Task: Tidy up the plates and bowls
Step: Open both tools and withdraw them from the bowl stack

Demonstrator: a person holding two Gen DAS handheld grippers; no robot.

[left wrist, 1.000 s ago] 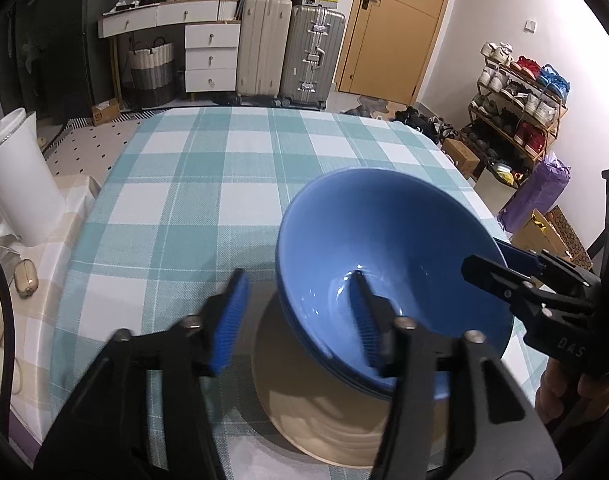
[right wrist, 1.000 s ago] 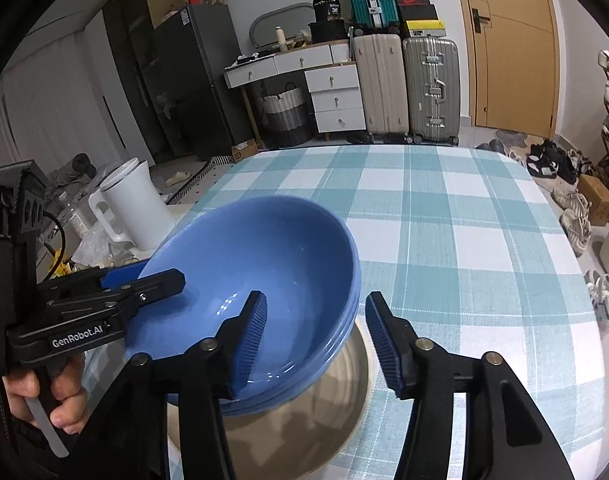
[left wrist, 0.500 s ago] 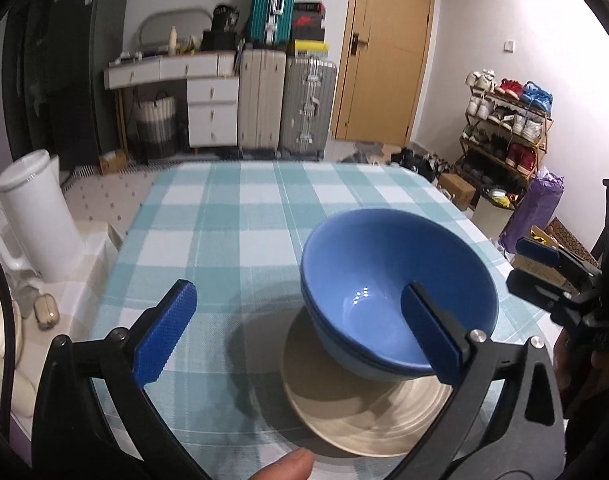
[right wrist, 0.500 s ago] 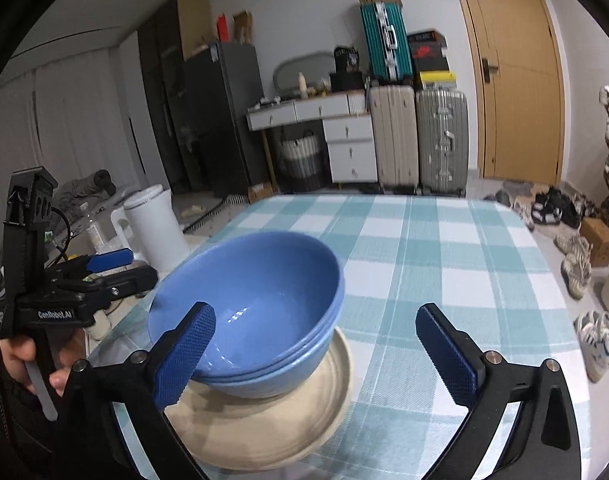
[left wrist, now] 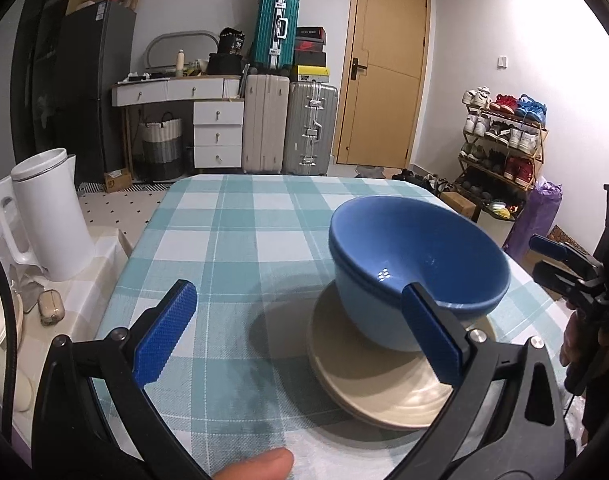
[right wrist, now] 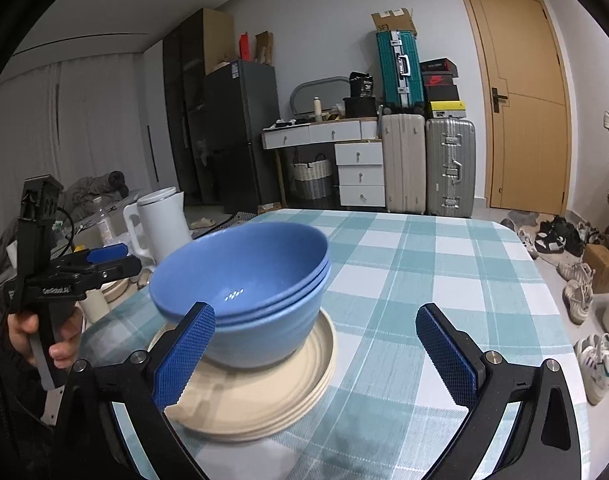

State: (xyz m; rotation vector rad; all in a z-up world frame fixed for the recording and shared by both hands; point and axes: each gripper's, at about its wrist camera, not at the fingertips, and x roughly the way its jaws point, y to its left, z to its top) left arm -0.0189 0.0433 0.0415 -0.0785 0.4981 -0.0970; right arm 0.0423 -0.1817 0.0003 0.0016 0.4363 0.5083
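Stacked blue bowls (left wrist: 416, 256) (right wrist: 240, 280) stand on a stack of beige plates (left wrist: 368, 392) (right wrist: 256, 396) on the teal checked tablecloth (left wrist: 232, 240). My left gripper (left wrist: 296, 296) is open wide and drawn back from the stack, which sits just beyond its right finger. My right gripper (right wrist: 312, 316) is open wide too, with the bowls beyond its left finger. Nothing lies between either pair of pads. Each gripper shows at the other view's edge: the right gripper (left wrist: 544, 258) and the left gripper (right wrist: 104, 260), held by a hand.
A white kettle (left wrist: 44, 216) (right wrist: 160, 224) stands on a low side surface left of the table with small items around it. A thumb tip (left wrist: 260, 466) shows at the bottom edge. Suitcases, drawers, a door and a shoe rack (left wrist: 500, 148) lie beyond the table.
Both grippers straddled the top bowl's rim, half open. They have opened wide, let go of it and pulled back towards the near edge. The bowls stay on the plates.
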